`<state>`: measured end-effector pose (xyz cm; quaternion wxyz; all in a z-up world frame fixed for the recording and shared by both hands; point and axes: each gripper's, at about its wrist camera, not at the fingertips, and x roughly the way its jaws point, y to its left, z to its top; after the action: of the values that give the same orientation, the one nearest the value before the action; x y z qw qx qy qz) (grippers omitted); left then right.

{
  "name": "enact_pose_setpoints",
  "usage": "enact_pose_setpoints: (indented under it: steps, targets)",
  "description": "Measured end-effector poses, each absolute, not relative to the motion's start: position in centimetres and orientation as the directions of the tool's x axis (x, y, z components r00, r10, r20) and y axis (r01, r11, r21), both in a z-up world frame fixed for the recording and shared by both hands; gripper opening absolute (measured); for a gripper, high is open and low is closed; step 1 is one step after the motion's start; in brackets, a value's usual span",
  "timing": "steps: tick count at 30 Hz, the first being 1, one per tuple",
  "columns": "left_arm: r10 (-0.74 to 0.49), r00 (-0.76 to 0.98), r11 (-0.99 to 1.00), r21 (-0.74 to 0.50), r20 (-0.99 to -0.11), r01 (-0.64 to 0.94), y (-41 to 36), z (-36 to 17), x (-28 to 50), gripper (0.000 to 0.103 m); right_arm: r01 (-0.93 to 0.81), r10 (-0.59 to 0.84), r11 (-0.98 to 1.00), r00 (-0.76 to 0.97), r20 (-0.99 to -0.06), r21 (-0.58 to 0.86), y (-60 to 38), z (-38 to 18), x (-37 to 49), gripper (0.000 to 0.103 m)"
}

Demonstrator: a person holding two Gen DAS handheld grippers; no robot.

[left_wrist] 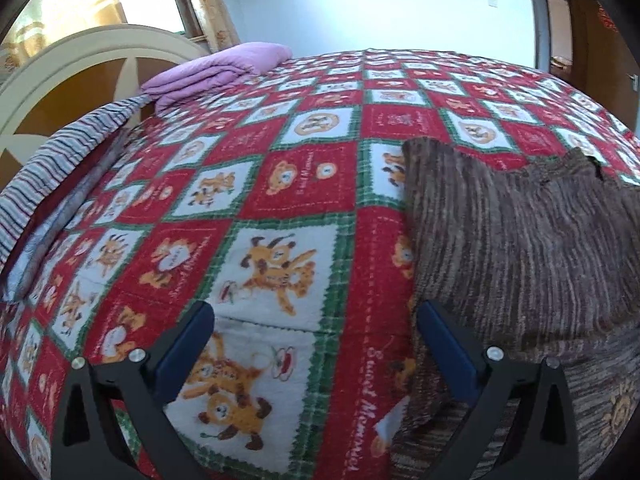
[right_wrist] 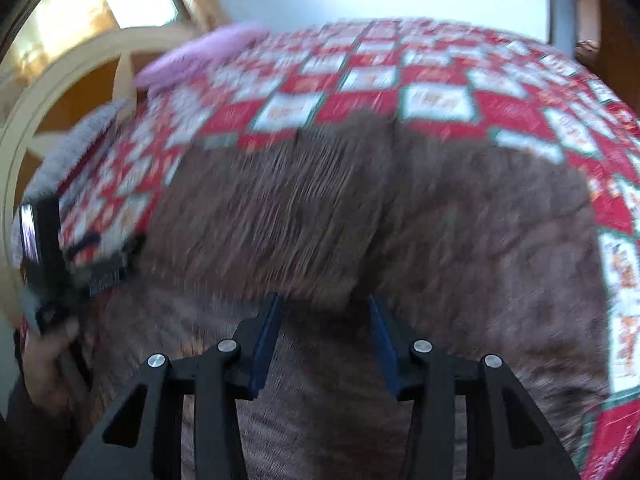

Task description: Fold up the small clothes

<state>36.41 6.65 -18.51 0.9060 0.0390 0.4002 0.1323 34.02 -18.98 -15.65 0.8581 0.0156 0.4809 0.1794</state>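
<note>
A brown ribbed knit garment [left_wrist: 520, 248] lies on the bed at the right of the left wrist view, one layer folded over another, with an orange motif [left_wrist: 618, 412] on the lower layer. My left gripper [left_wrist: 314, 312] stands wide open over the blanket. Its right finger [left_wrist: 444, 344] is at the garment's left edge, and only blanket lies between the jaws. The right wrist view is blurred. There the garment [right_wrist: 400, 220] fills the middle. My right gripper [right_wrist: 325, 300] hovers at a fold edge with its jaws partly apart and brown fabric showing in the gap.
A red, white and green checked blanket [left_wrist: 256, 184] with cartoon animals covers the bed. At the far left lie a folded purple quilt [left_wrist: 216, 72], a striped cloth [left_wrist: 60, 160] and a cream headboard [left_wrist: 80, 48]. A person's hand [right_wrist: 48, 344] holds the other gripper at the left edge.
</note>
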Motion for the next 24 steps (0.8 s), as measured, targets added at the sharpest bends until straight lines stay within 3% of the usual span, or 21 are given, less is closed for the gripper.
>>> enact_pose_setpoints:
  steps: [9,16,18,20,24]
  targets:
    - [0.187,0.659,0.978,0.073,-0.728,-0.196,8.5,-16.7,36.5,0.103,-0.287,0.223,0.957,0.625,-0.748,0.046,-20.6,-13.7,31.8,0.046]
    - [0.151,0.693,0.987,0.148,-0.705,-0.063,3.9,-14.6,40.9,0.103,-0.042,0.027,0.999,0.656,-0.754,0.0,-27.0,-13.0,35.6,0.046]
    - [0.173,0.689,0.976,0.217,-0.704,-0.024,1.6,-15.4,42.0,0.103,0.0,0.006,1.0,0.646,-0.763,0.008,-28.9,-13.3,36.2,0.046]
    - [0.305,0.681,0.916,0.402,-0.666,-0.018,-0.2,-17.4,42.9,0.103,0.032,-0.038,0.999,0.63,-0.775,-0.023,-30.4,-14.0,37.0,0.046]
    - [0.381,0.648,0.908,0.399,-0.66,-0.129,2.7,-18.4,42.7,0.103,0.103,-0.065,0.995,0.6,-0.797,-0.003,-34.5,-16.1,37.4,0.049]
